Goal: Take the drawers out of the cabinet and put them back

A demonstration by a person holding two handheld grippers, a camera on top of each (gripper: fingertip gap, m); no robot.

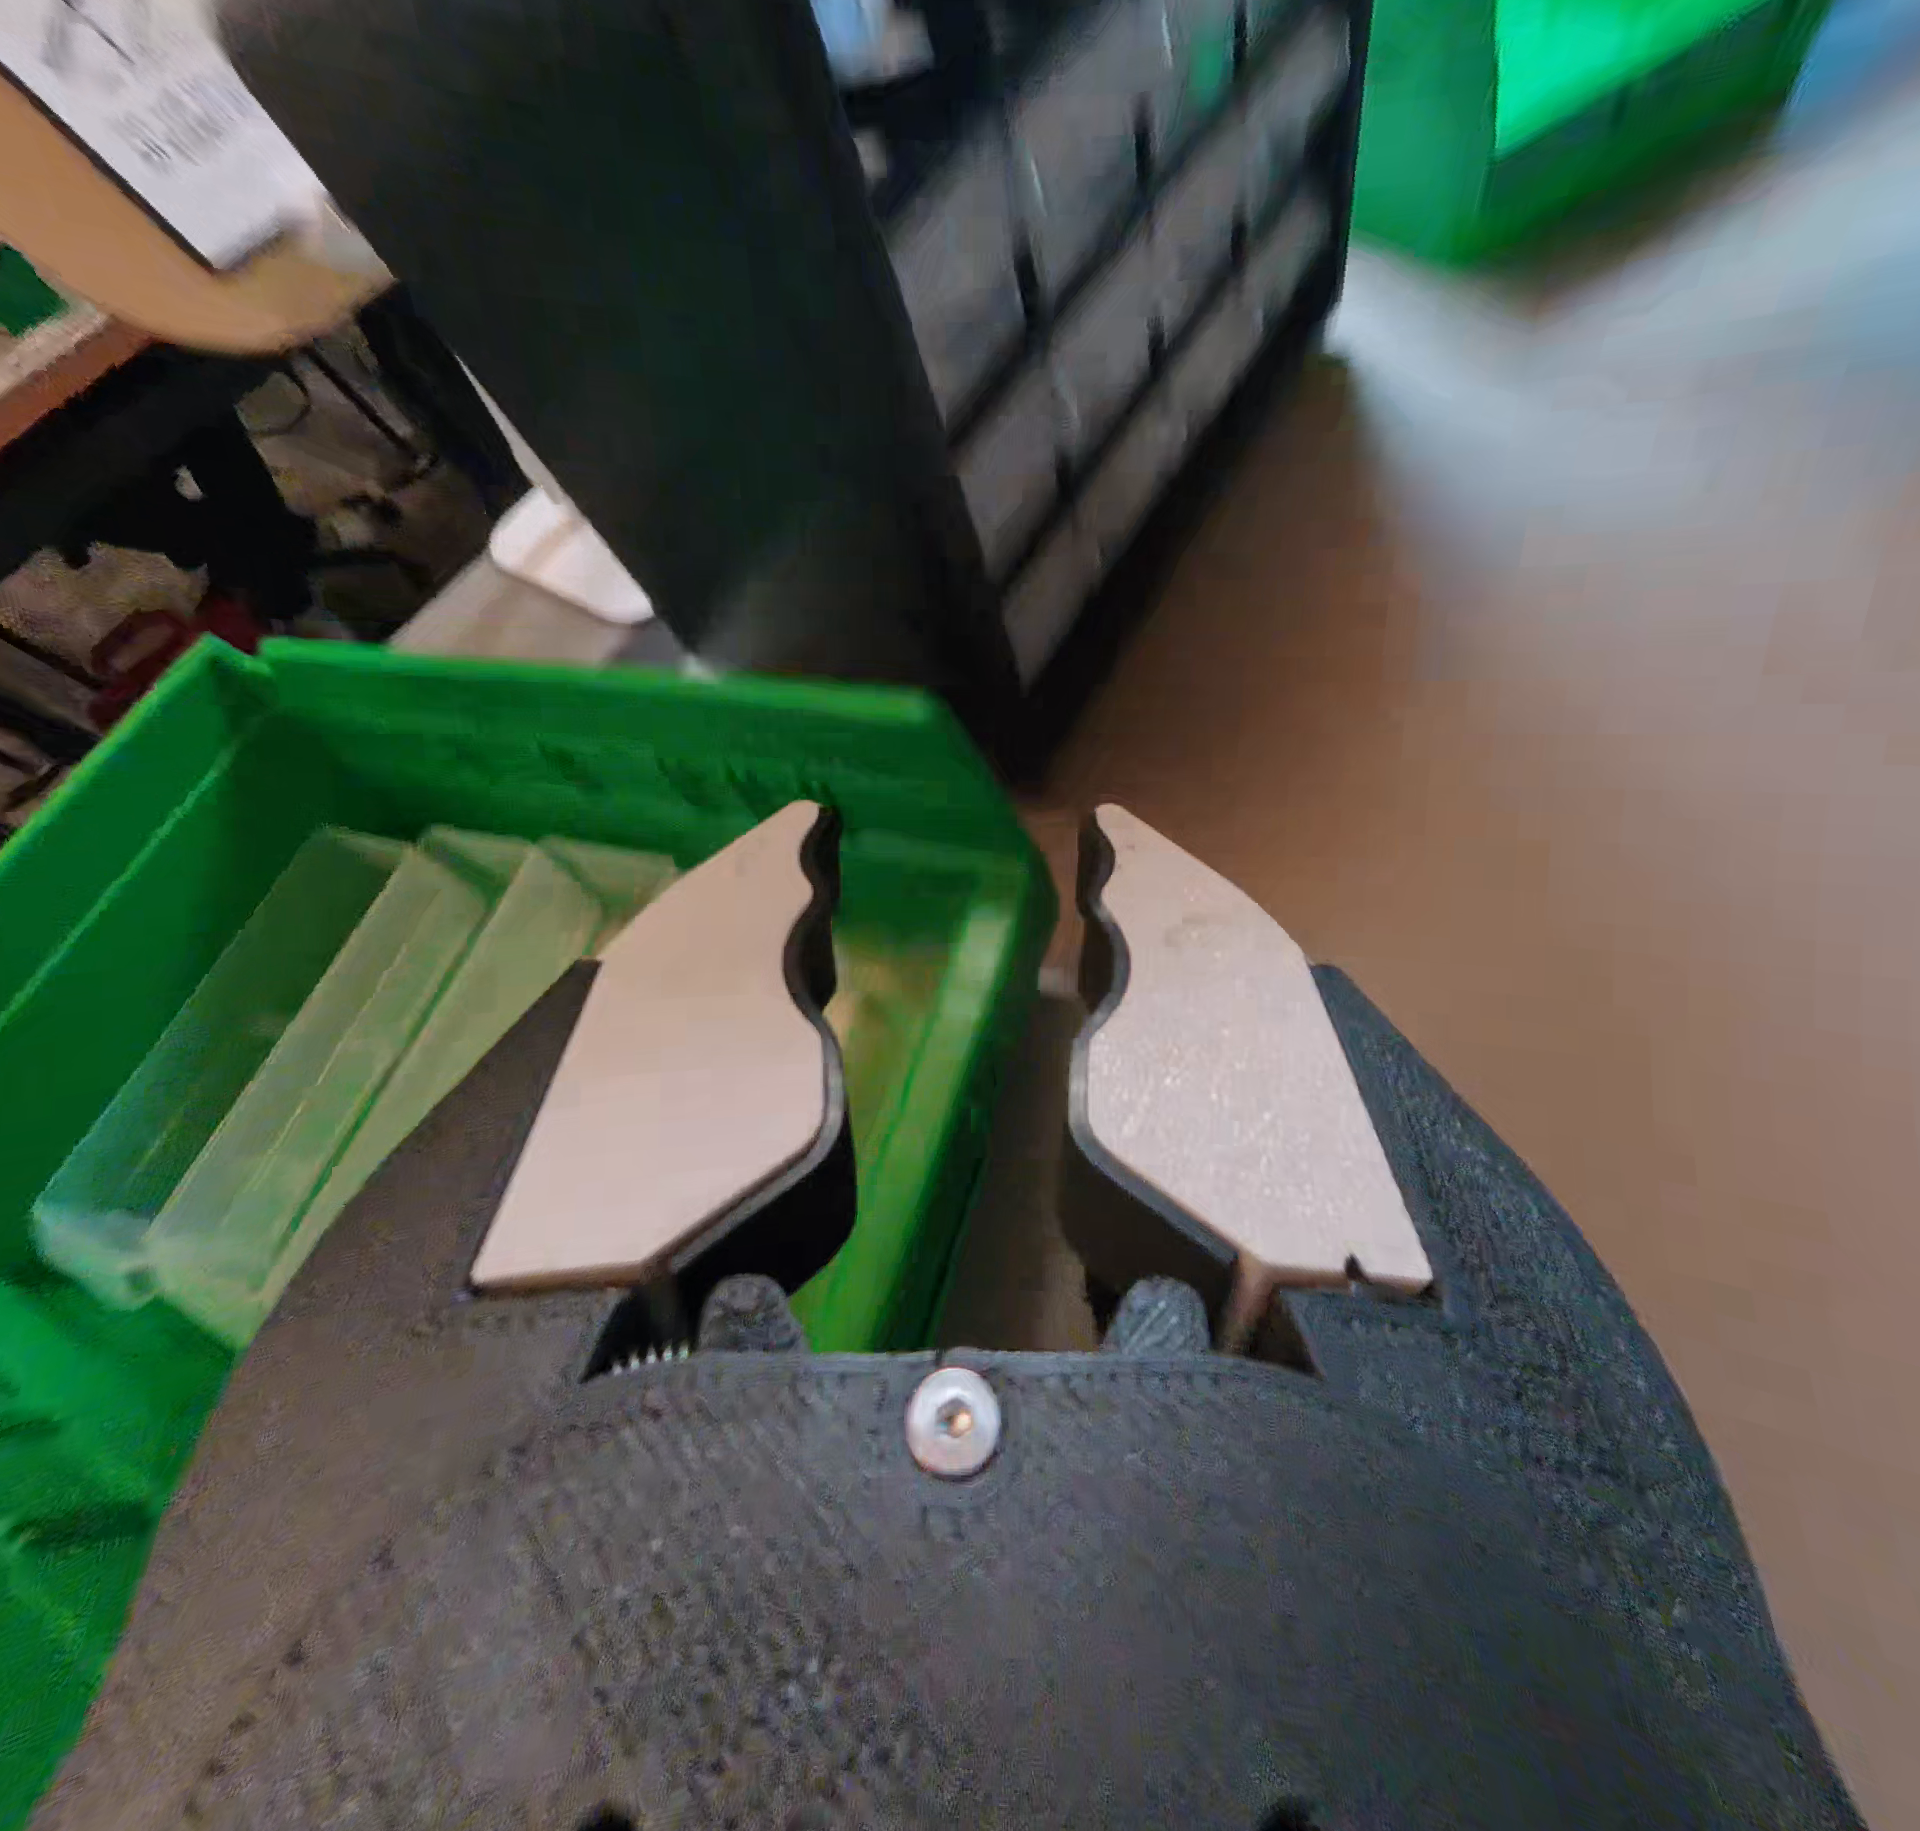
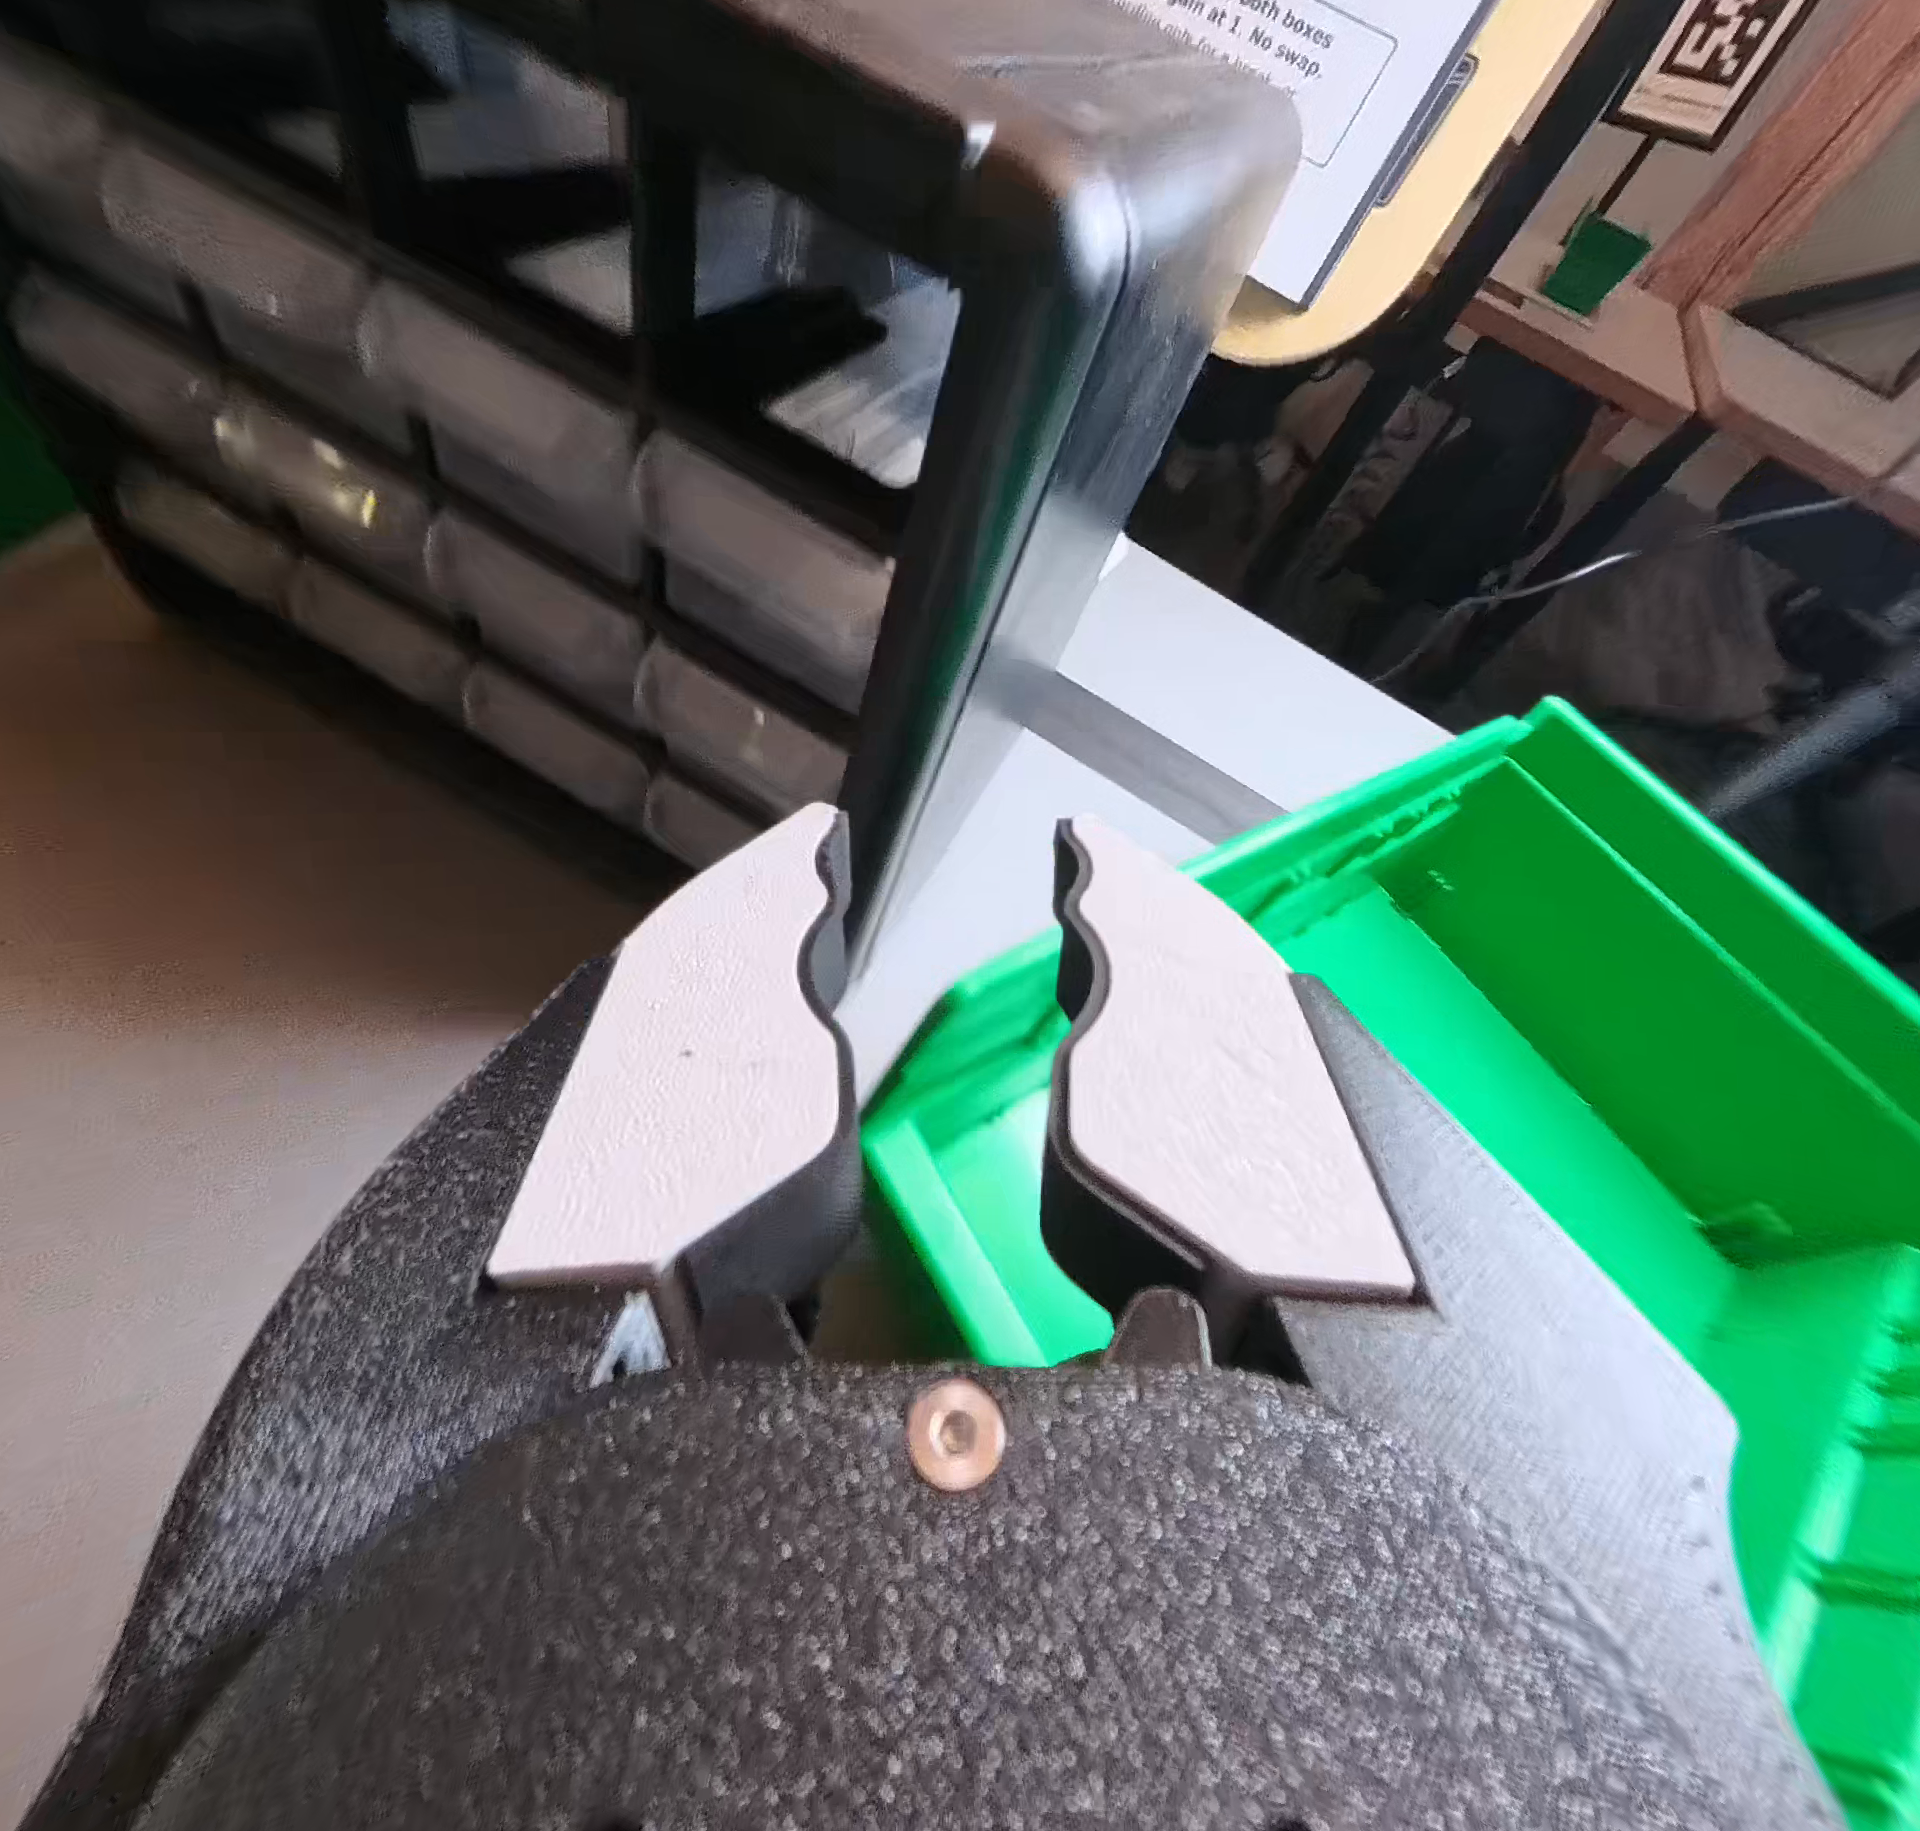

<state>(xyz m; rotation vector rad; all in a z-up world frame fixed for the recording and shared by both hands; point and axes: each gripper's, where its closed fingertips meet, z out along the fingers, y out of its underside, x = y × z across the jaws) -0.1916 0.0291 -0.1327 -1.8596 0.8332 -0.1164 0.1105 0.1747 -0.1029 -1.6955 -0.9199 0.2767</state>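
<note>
Black cabinet [image 2: 1039, 493] mid-counter [image 1: 1558, 846], top slots vacant; green bins [image 1: 914, 1054] flanking to receive drawers [image 1: 260, 1033]; left gripper [image 1: 951, 856] and right gripper [image 2: 948, 862] parted, unladen.

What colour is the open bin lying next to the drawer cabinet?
Bright green. The bin shows best in the right wrist view, beside the black cabinet.

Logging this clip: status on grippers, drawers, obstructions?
Left gripper open, empty, over green bin holding clear drawers. Right gripper open, empty, at cabinet corner beside second green bin. Top slots empty. Nothing between fingers.
</note>
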